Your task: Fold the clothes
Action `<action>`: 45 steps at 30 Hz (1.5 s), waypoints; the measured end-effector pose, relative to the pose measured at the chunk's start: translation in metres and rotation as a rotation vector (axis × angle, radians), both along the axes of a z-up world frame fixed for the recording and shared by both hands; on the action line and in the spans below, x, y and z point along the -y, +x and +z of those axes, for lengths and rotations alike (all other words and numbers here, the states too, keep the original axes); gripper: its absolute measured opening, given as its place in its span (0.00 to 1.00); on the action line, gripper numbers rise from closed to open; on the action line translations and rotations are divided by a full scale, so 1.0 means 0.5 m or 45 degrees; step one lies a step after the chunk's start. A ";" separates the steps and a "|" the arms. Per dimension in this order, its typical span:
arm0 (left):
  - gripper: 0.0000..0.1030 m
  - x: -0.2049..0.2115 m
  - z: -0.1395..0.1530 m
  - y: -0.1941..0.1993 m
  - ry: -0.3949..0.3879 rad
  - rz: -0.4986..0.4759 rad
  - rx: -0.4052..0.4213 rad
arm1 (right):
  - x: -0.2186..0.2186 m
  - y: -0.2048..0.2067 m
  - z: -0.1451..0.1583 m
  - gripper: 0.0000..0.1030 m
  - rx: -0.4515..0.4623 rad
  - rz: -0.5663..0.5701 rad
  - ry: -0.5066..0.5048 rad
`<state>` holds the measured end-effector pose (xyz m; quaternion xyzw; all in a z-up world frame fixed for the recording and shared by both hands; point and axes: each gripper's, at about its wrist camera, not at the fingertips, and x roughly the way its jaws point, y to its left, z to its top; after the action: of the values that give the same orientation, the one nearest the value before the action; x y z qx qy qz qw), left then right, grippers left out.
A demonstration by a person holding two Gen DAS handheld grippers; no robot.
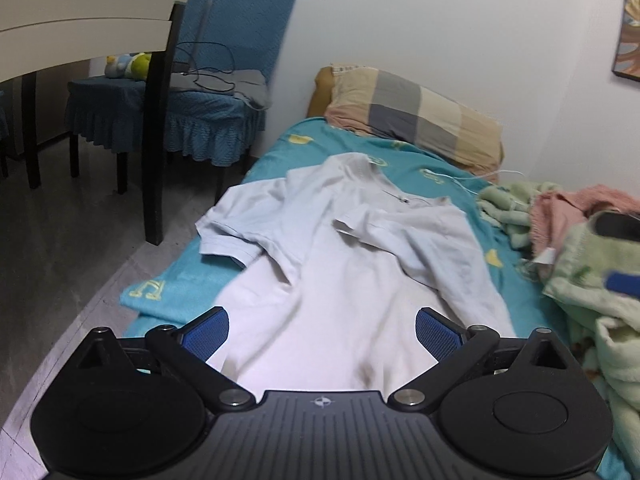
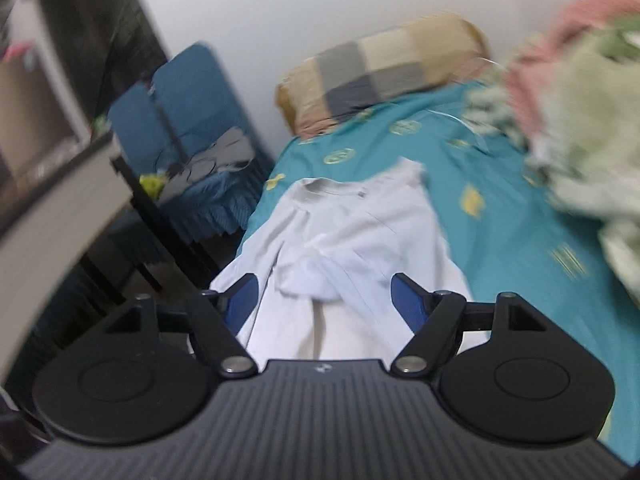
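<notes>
- The white T-shirt [image 1: 340, 264] lies spread out on the teal bed sheet [image 1: 280, 148], neck end toward the pillow; one short sleeve [image 1: 228, 236] sticks out at the bed's edge, and the other side is folded in over the middle; I see the same shirt [image 2: 348, 240] from my right camera, but that picture is blurry.
- My left gripper [image 1: 322, 330] is over the bottom part of the shirt; its blue pads [image 1: 208, 334] are wide apart and nothing is pinched between them.
- My right gripper [image 2: 324, 302] is over the shirt too; its fingers are far apart and hold nothing.
- A checked pillow [image 1: 416, 116] sits at the head of the bed by the white wall [image 1: 440, 20].
- A heap of green and pink blankets [image 1: 580, 240] lies beside the shirt, on the wall side.
- A blue covered chair [image 1: 224, 80] stands on the floor next to the bed; grey cloth and a dark cord rest on its seat.
</notes>
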<state>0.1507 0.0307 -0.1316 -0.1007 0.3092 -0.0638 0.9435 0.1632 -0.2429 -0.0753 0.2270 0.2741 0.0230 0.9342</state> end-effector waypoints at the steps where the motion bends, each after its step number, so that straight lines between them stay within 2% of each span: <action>1: 0.97 0.007 0.004 -0.012 0.012 -0.018 0.004 | 0.014 -0.037 0.005 0.72 -0.005 -0.020 0.029; 5: 0.94 0.041 0.014 -0.049 0.030 -0.111 -0.020 | 0.066 -0.156 -0.006 0.72 0.007 -0.111 0.061; 8: 0.89 0.078 0.016 -0.073 0.005 -0.197 -0.049 | 0.119 -0.200 -0.018 0.75 -0.018 -0.221 0.089; 12: 0.81 0.140 0.003 -0.105 -0.031 -0.321 -0.112 | 0.175 -0.201 -0.027 0.74 -0.021 -0.319 0.123; 15: 0.68 0.186 -0.016 -0.129 -0.091 -0.442 -0.163 | 0.203 -0.198 -0.045 0.75 -0.044 -0.340 0.196; 21: 0.56 0.268 -0.042 -0.162 -0.126 -0.665 -0.182 | 0.232 -0.196 -0.062 0.75 -0.069 -0.315 0.288; 26: 0.55 0.320 -0.074 -0.168 -0.116 -0.785 -0.221 | 0.238 -0.188 -0.070 0.75 -0.078 -0.290 0.319; 31: 0.55 0.368 -0.114 -0.156 -0.058 -0.833 -0.258 | 0.236 -0.181 -0.076 0.75 -0.094 -0.281 0.323; 34: 0.51 0.395 -0.125 -0.152 0.026 -0.811 -0.207 | 0.236 -0.178 -0.081 0.75 -0.109 -0.292 0.320; 36: 0.49 0.405 -0.129 -0.141 0.022 -0.796 -0.196 | 0.235 -0.176 -0.084 0.75 -0.119 -0.300 0.315; 38: 0.34 0.409 -0.135 -0.125 -0.007 -0.776 -0.208 | 0.233 -0.173 -0.086 0.75 -0.127 -0.304 0.305; 39: 0.15 0.407 -0.140 -0.116 -0.023 -0.754 -0.233 | 0.232 -0.172 -0.087 0.75 -0.130 -0.306 0.300; 40: 0.04 0.403 -0.144 -0.109 -0.038 -0.734 -0.250 | 0.231 -0.171 -0.087 0.75 -0.133 -0.308 0.294; 42: 0.01 0.382 -0.138 -0.103 -0.096 -0.711 -0.239 | 0.229 -0.169 -0.088 0.75 -0.141 -0.315 0.280; 45: 0.01 0.336 -0.096 -0.096 -0.213 -0.667 -0.224 | 0.231 -0.165 -0.092 0.75 -0.158 -0.324 0.270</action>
<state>0.1028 -0.1372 -0.1797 -0.1001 0.3990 -0.3216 0.8528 0.0805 -0.3583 -0.1213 0.3581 0.2964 -0.0805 0.8817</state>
